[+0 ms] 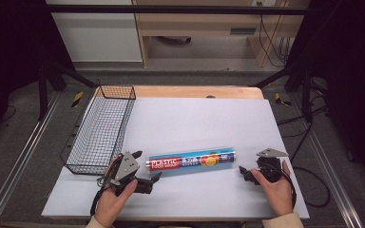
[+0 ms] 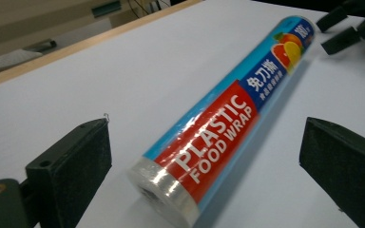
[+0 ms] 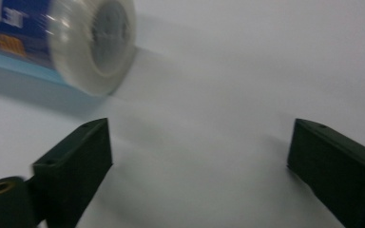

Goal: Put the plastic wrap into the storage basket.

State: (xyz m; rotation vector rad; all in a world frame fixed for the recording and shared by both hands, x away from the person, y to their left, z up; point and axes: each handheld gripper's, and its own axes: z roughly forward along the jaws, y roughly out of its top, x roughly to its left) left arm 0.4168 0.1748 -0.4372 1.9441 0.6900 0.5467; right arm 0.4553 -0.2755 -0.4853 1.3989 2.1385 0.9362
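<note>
- The left gripper (image 1: 158, 176) sat low on the white table (image 1: 204, 118), jaws spread wide, nothing clamped between them.
- In the left gripper view, the roll of plastic wrap (image 2: 218, 128) ran straight up the gap between the two black jaws, its near end lying just inside them, yet neither pad touched it.
- That near end was wrapped in clear film, and its open core was mostly cut off by the bottom edge of the picture.
- The right gripper (image 1: 247, 174) also stood wide open, empty, with bare table between its jaws.
- In the right gripper view, the roll's far end (image 3: 92, 45) hung at the upper left, blurred, off to the side of the jaws and apart from them; the printing there was too smeared to read.
- From above, the roll (image 1: 192, 161) lay flat across the front half of the table, one gripper just off each end, both hands (image 1: 114, 202) coming in from the bottom edge.
- Its label read "PLASTIC FOOD WRAP"; the smaller blue print beside it was too small to make out from the high view.
- The wire basket (image 1: 102, 130) stood at the table's left edge, behind the left gripper, well clear of the roll.
- The table's far rim showed a strip of bare wood (image 1: 199, 91).
</note>
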